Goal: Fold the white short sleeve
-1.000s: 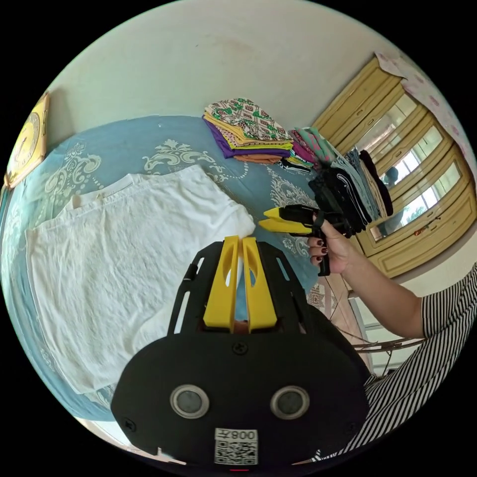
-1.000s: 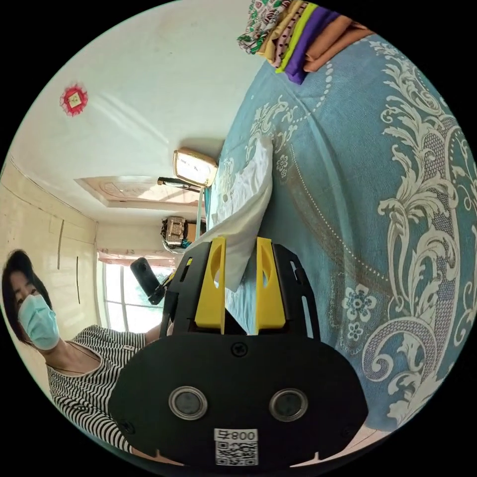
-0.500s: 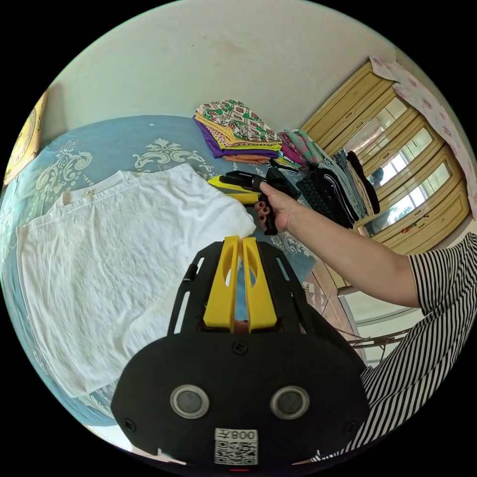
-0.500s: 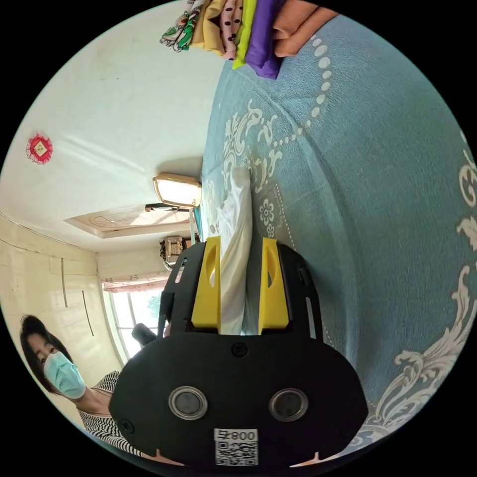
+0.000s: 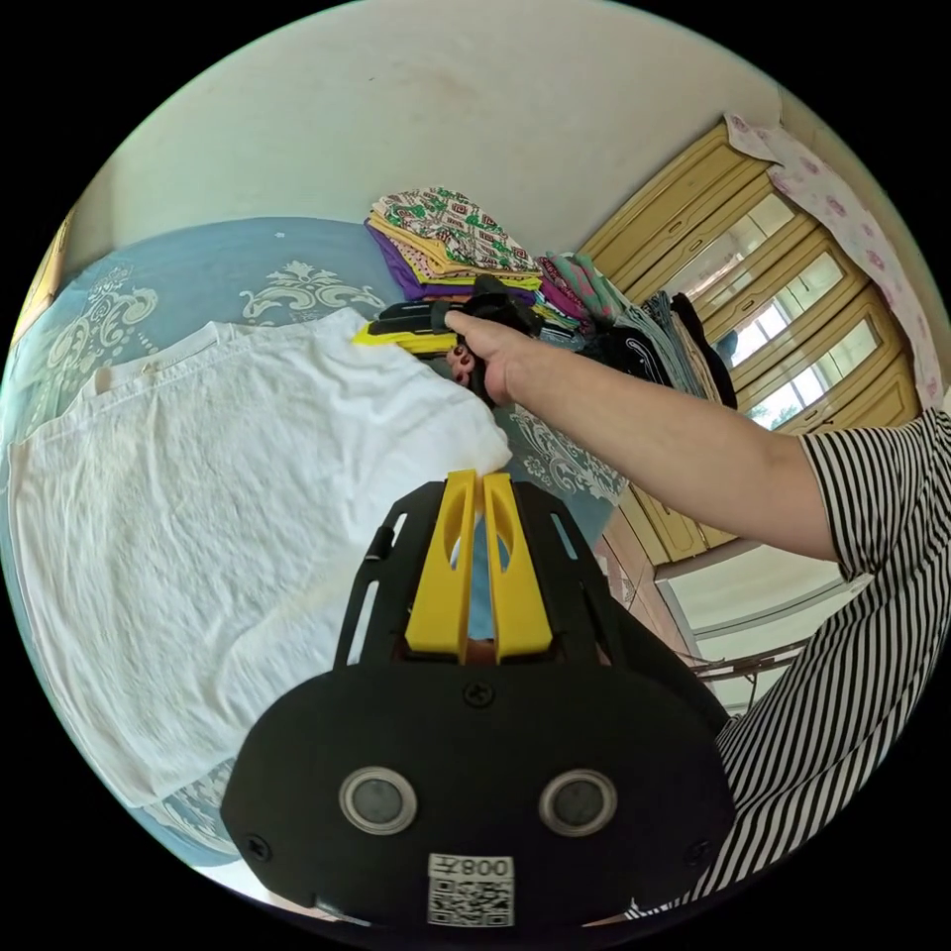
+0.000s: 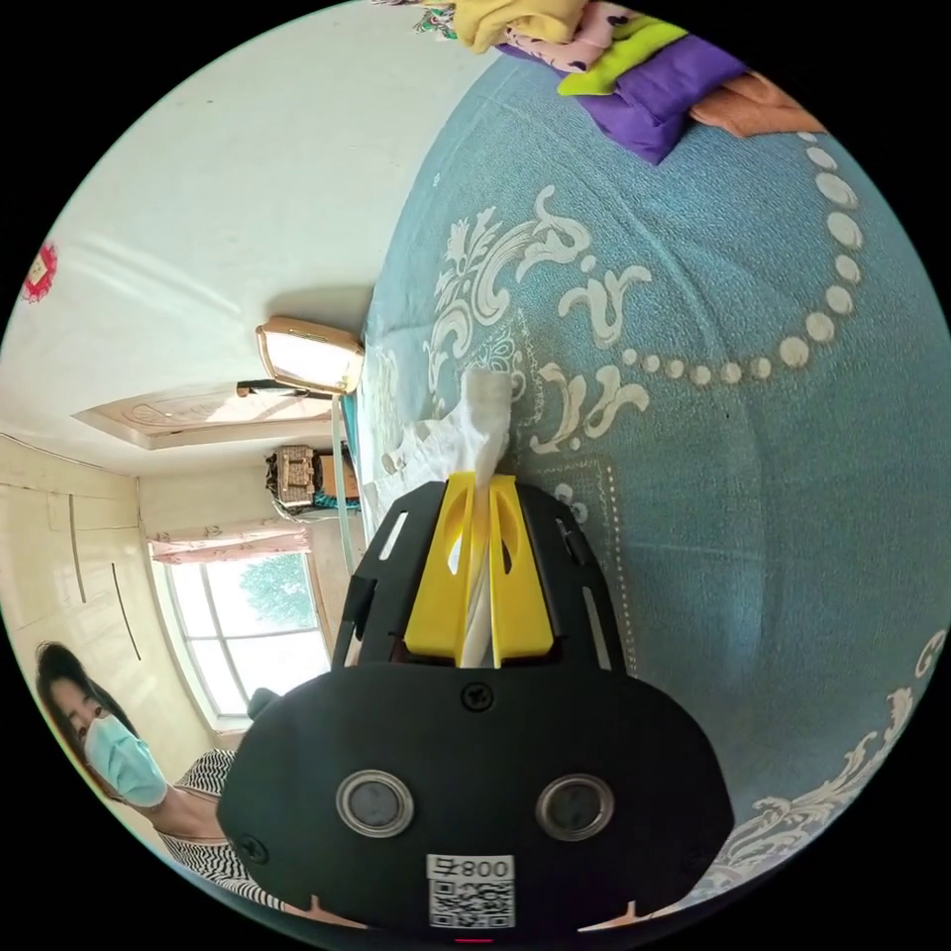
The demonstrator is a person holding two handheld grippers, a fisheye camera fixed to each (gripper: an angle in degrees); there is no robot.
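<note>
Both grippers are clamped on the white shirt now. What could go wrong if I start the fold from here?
The left gripper pinches just the tip of the white shirt, so that corner may slip out under tension. The right gripper holds bunched fabric, so the fold may carry a crease. The stack of folded clothes lies close beside the right gripper, so a wide sweep could knock it.

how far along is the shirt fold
Early. Done: the white short sleeve shirt lies spread flat on the blue bedspread. In hand: the left gripper pinches one edge and the right gripper is clamped on another. Left: no fold shows yet.
</note>
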